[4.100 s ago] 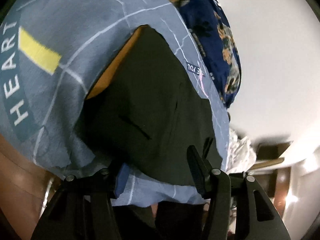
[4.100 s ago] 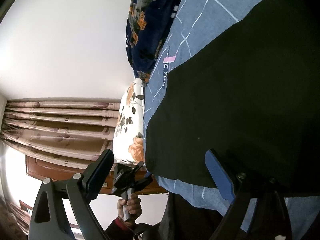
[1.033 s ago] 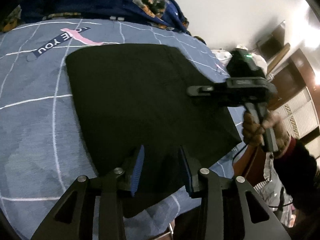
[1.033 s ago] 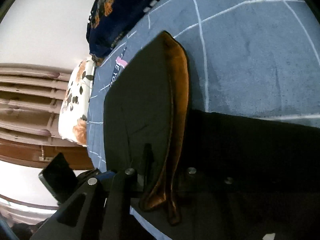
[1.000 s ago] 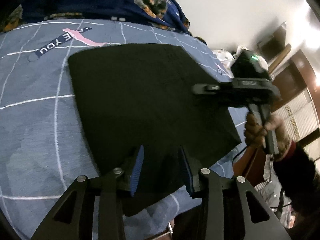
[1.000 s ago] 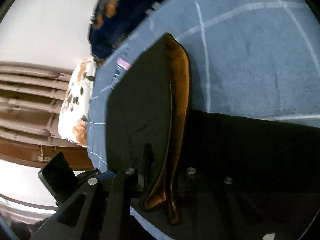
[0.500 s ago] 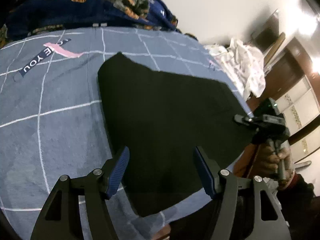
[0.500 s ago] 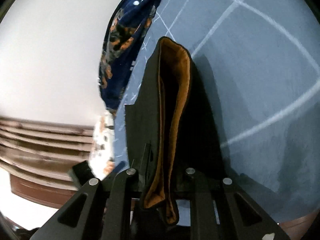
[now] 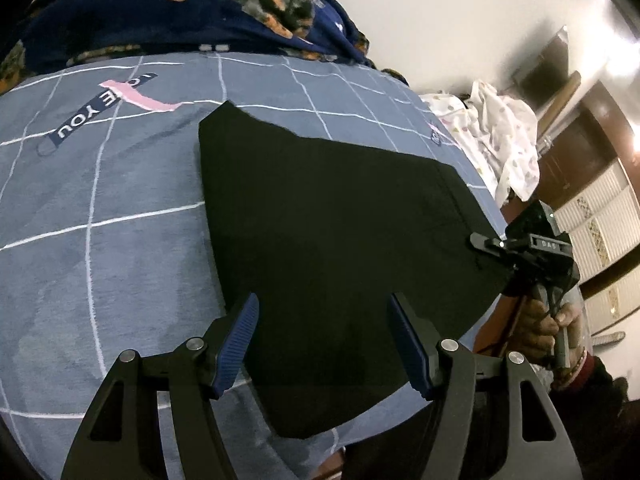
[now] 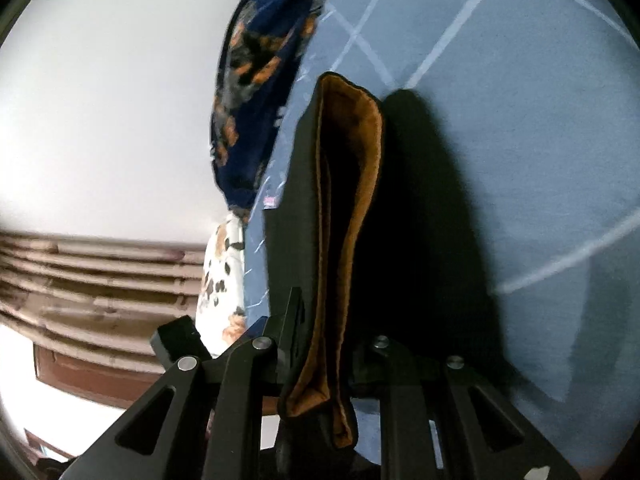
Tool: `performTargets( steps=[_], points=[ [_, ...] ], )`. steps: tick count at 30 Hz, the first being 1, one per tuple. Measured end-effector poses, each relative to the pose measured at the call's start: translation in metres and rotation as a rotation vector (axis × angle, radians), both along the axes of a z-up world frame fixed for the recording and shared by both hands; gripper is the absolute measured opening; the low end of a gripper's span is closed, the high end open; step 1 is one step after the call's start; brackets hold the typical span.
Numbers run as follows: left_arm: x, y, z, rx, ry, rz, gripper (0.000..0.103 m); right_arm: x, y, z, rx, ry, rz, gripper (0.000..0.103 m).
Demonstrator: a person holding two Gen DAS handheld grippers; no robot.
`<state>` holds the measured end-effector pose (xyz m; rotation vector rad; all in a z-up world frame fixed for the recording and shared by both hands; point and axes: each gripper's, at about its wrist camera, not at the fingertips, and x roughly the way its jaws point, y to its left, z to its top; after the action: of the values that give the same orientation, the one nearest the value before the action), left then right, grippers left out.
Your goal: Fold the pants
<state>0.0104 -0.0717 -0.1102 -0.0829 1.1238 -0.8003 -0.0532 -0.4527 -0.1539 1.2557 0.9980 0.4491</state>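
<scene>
Since a second ago the left hand-held gripper (image 9: 322, 342) has let go of the pants (image 9: 340, 248) and now hovers released over their near edge, nothing between its pads. Closest to me, the black pants lie folded flat on the bed (image 9: 100, 240), near its front edge. Off toward the right edge, the right hand-held gripper (image 9: 480, 239) is clenched on a corner of the pants (image 10: 340, 240), and its own camera shows an orange lining between the pinched layers. One fold looks done; I judge another fold is left. Beyond, a floral blanket (image 9: 192, 8) is bunched along the far edge.
</scene>
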Motion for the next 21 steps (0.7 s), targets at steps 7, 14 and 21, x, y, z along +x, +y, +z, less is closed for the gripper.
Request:
performTargets(
  steps=[7,14,21],
  points=[
    [-0.003,-0.014,-0.009,0.024,0.002,-0.035,0.067,-0.006,-0.015,-0.011,0.000,0.022,-0.024,0.016],
    [-0.001,-0.016,-0.017,0.025,0.005,-0.031,0.068,-0.004,-0.018,-0.013,-0.013,0.017,-0.015,0.020],
    [-0.001,-0.013,-0.019,0.009,0.007,-0.034,0.069,-0.054,-0.070,0.031,0.058,-0.054,-0.205,0.033]
  ],
)
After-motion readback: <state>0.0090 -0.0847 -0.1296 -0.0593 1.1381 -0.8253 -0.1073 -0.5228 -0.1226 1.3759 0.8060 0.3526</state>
